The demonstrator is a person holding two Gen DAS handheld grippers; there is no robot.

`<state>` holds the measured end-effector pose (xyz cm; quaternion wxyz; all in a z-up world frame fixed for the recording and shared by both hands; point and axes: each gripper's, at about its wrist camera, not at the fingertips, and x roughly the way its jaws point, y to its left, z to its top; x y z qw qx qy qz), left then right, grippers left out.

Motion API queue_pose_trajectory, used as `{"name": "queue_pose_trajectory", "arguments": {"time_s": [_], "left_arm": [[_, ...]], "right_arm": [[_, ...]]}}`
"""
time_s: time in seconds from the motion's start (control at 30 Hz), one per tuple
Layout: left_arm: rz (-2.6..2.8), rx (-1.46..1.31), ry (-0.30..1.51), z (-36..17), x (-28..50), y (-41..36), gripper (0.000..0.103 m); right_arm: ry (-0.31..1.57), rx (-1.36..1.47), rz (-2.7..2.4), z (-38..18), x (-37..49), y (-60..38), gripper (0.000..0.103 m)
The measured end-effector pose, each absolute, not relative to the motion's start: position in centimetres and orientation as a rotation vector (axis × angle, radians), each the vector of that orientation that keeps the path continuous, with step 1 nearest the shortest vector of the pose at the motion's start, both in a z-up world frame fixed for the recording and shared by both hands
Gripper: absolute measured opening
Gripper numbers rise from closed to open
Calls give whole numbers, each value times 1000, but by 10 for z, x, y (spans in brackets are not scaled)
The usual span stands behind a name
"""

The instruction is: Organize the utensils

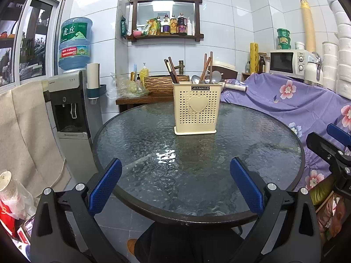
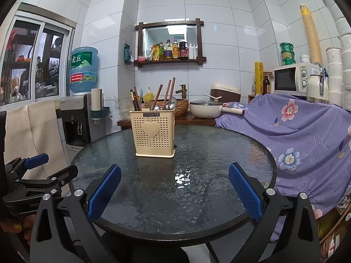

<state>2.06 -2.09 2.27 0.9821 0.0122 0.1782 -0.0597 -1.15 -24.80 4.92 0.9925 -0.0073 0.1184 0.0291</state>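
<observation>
A cream perforated utensil holder [image 1: 196, 109] with a heart on its front stands upright on the far part of a round dark glass table [image 1: 263, 153]. It holds dark chopsticks [image 1: 171, 70] on its left side, and wooden-handled spoons [image 1: 206, 72] with metal bowls on its right. It also shows in the right wrist view [image 2: 153, 132], with chopsticks [image 2: 135, 100] and spoons [image 2: 167, 97]. My left gripper [image 1: 175, 164] is open and empty, over the table's near edge. My right gripper [image 2: 174, 171] is open and empty, over the near part of the table [image 2: 230, 153].
A water dispenser [image 1: 70, 100] stands left of the table. A purple floral cloth [image 1: 296, 107] covers furniture on the right, with a microwave [image 1: 287, 62] behind. A cream pot [image 2: 206, 108] and a basin [image 2: 173, 106] sit on a low wooden stand behind the table.
</observation>
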Motion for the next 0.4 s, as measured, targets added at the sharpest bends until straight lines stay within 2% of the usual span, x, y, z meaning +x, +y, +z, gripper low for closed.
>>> {"name": "queue_pose_trajectory", "arguments": {"time_s": [0.4], "left_arm": [[-112,27,370,24,23,-21,97]], "right_arm": [[238,-17,59,49,-12,-245,96]]}}
